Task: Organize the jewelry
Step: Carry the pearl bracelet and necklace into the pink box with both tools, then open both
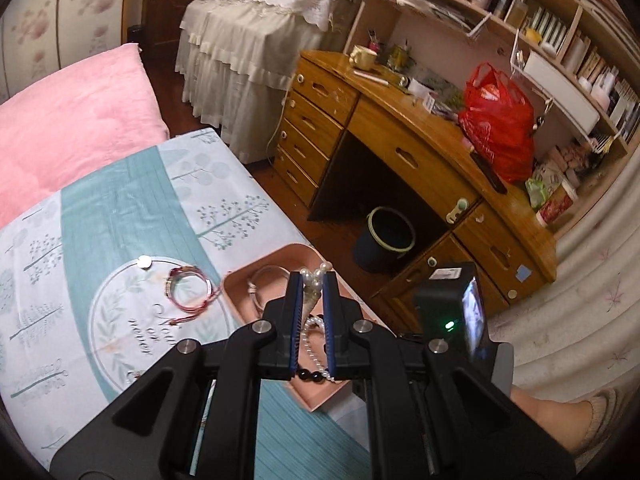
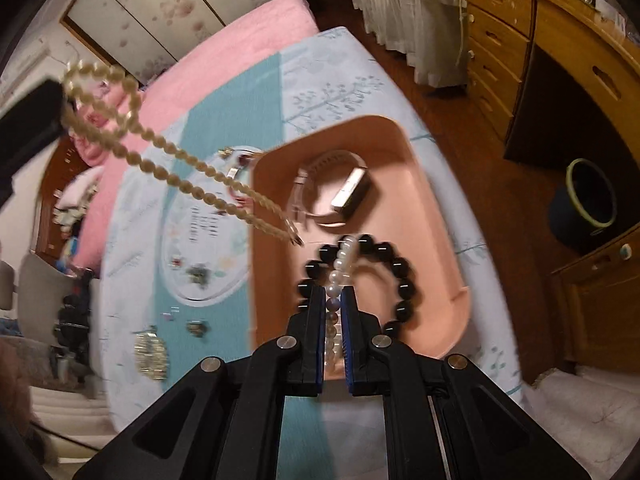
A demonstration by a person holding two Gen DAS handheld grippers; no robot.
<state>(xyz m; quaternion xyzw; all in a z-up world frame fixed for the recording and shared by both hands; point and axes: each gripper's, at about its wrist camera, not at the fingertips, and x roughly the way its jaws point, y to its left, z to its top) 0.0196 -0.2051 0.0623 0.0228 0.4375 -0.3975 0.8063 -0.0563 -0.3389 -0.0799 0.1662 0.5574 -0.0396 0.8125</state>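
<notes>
My left gripper is shut on a pearl necklace, with a bunch of pearls sticking out past its fingertips. It hangs over the near end of a pink tray on the bed. My right gripper is shut on a white pearl strand above the same pink tray. From the left gripper's finger at the upper left, a looped pearl length slants down toward the tray and ends in a clasp. In the tray lie a black bead bracelet and a pale-strapped watch.
A red cord bracelet and a thin necklace with a round pendant lie on the teal printed cloth. Small silvery pieces sit near its left edge. A pink pillow, a wooden desk and a dark bin stand beyond.
</notes>
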